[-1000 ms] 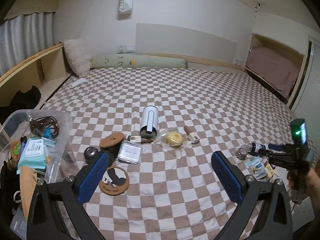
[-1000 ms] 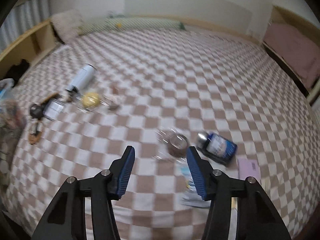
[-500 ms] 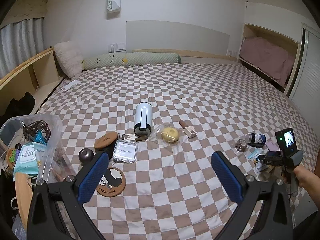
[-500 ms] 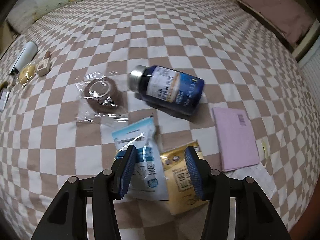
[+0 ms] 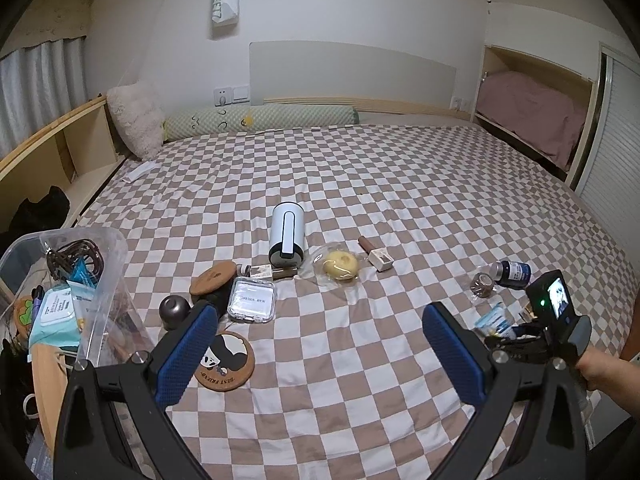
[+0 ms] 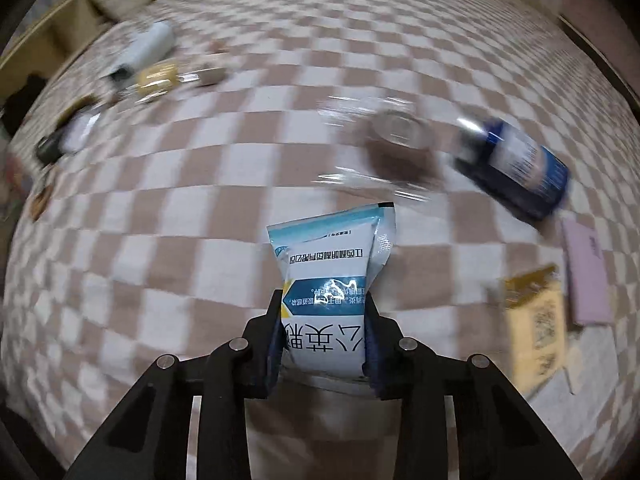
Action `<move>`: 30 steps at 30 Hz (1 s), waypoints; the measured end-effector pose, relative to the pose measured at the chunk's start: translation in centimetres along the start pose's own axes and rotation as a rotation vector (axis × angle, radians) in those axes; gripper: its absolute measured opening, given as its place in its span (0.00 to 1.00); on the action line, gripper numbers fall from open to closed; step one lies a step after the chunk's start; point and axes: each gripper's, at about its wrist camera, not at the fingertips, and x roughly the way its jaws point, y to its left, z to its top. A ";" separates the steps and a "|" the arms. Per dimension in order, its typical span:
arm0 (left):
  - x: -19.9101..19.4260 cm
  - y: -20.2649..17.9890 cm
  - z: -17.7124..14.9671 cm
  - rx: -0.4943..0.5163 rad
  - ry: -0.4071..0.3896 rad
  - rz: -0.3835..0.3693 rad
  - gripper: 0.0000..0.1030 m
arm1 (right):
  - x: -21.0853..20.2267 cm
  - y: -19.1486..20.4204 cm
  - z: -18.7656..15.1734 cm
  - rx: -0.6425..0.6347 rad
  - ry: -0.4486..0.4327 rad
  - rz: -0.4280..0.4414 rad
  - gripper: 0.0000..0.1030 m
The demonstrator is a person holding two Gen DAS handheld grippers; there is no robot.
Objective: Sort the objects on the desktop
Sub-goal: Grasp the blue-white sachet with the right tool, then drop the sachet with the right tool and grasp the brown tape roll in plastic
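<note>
Right gripper (image 6: 325, 332): jaws closed onto a blue-and-white sachet (image 6: 332, 280), pinched at its printed lower half. The sachet's long axis runs straight out along the fingers, its free end pointing away from the claw, and we judge it lifted off the checked bedspread (image 6: 200, 208). The right wrist view is blurred, so we read detail loosely.

Just right of the claw lie a yellow packet (image 6: 536, 320) and a pink card (image 6: 586, 272). Ahead and right lies a dark blue bottle (image 6: 516, 168) on its side, with a wrapped brown roll (image 6: 400, 136) beside it.

Left gripper (image 5: 320, 356): jaws spread wide, nothing between them. Just ahead of its left finger sit a panda coaster (image 5: 224, 360) and a clear case (image 5: 252, 300). Hard to its left stands a clear plastic bin (image 5: 100, 280) that already holds assorted items.

The relation we mark: the bin lies far to the left of the sachet-holding claw, across the bedspread. If the sachet belongs there, we judge the carry runs leftward; the left hand is much nearer the bin.
</note>
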 end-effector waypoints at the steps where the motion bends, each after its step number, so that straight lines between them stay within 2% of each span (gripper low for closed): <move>1: 0.0 0.1 -0.1 0.001 0.001 0.000 1.00 | -0.1 1.3 -0.1 -0.030 0.001 0.034 0.34; 5: -0.1 0.4 -0.4 0.005 0.006 0.001 1.00 | -0.2 7.4 -0.9 -0.145 0.022 0.197 0.34; 7: -0.1 0.6 -0.5 0.006 0.008 0.002 1.00 | -0.3 9.9 -1.0 -0.199 0.034 0.252 0.35; 9: -0.1 0.7 -0.7 0.009 0.010 0.002 1.00 | 0.3 11.4 -0.1 -0.248 0.051 0.282 0.48; 10: -0.1 0.7 -0.7 0.010 0.010 0.001 1.00 | 0.5 11.9 0.0 -0.258 0.040 0.276 0.71; 11: -0.1 0.7 -0.8 0.012 0.011 0.000 1.00 | 0.4 12.0 0.0 -0.262 0.027 0.274 0.86; 14: -0.1 0.8 -0.9 0.016 0.013 -0.002 1.00 | 0.4 11.0 0.6 -0.249 0.008 0.230 0.86; 16: 0.0 0.9 -1.0 0.020 0.014 -0.003 1.00 | 1.0 9.9 3.0 -0.204 -0.021 0.185 0.86; 21: 0.1 1.0 -1.2 0.027 0.017 -0.007 1.00 | 0.7 1.3 7.1 0.040 -0.132 0.002 0.85; 22: 0.1 1.0 -1.3 0.029 0.018 -0.008 1.00 | 0.6 -0.7 7.7 0.091 -0.155 -0.035 0.79; 23: 0.1 1.0 -1.3 0.031 0.018 -0.008 1.00 | 0.6 -2.6 8.3 0.133 -0.171 -0.068 0.69; 26: 0.4 1.0 -1.6 0.035 0.024 -0.010 1.00 | 1.5 -5.5 9.5 0.210 -0.173 -0.104 0.66; 30: 1.9 0.5 -2.8 0.062 0.063 -0.008 1.00 | 3.3 -6.3 10.4 0.215 -0.142 -0.117 0.63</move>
